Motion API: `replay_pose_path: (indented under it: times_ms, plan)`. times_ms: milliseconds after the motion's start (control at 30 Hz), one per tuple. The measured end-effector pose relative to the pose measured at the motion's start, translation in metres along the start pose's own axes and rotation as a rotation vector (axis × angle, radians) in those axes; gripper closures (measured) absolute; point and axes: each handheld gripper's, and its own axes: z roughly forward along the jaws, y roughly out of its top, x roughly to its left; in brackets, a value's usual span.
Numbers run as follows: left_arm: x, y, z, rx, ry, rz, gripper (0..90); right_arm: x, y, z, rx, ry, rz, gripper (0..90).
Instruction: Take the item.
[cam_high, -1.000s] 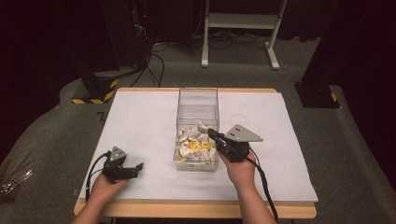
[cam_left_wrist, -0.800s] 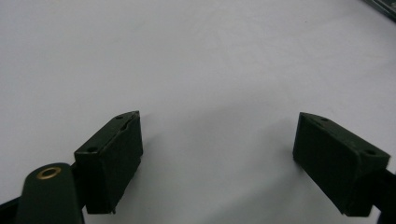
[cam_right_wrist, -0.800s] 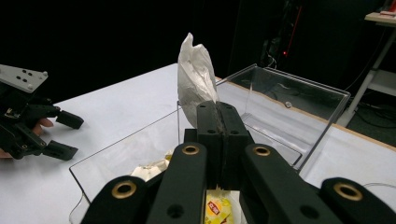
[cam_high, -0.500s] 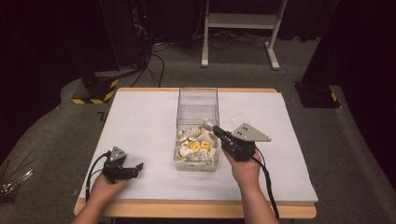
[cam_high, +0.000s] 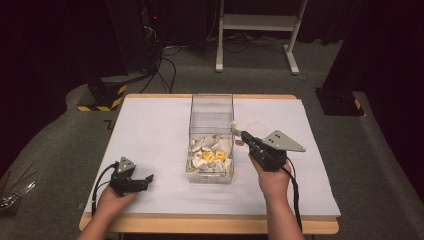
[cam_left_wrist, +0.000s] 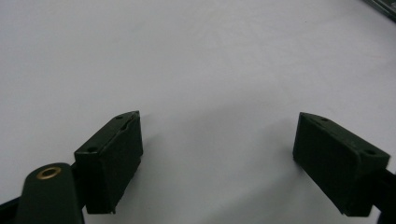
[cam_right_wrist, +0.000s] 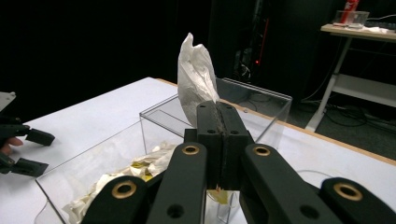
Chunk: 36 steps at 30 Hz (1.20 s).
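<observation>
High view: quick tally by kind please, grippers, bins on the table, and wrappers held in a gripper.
Grippers: 2, left gripper open, right gripper shut.
Clear bins: 1, the clear bin, with a pile of wrappers inside, too jumbled to count.
Held wrappers: 1, the white wrapper in the right gripper.
Total: 4.

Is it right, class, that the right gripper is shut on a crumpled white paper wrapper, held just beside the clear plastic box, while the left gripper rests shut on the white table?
Not quite. The left gripper is open: the left gripper view shows its jaws wide apart over the white table. The rest holds: the right gripper is shut on the crumpled white paper wrapper, beside the clear plastic box.
</observation>
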Motion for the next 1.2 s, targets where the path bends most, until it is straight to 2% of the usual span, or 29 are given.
replay_pose_path:
  times_ms: [600,767,1200]
  plan:
    - [0.0,0.0,0.0,0.0,0.0,0.0,16.2,-0.022,-0.005,-0.009,-0.001,-0.09,0.03,89.8]
    - [0.0,0.0,0.0,0.002,0.0,0.003,16.2,-0.03,-0.006,-0.002,0.024,-0.099,0.027,89.8]
    - [0.001,0.0,0.0,0.003,-0.003,0.003,16.2,-0.055,0.001,0.02,0.073,-0.179,0.026,89.8]
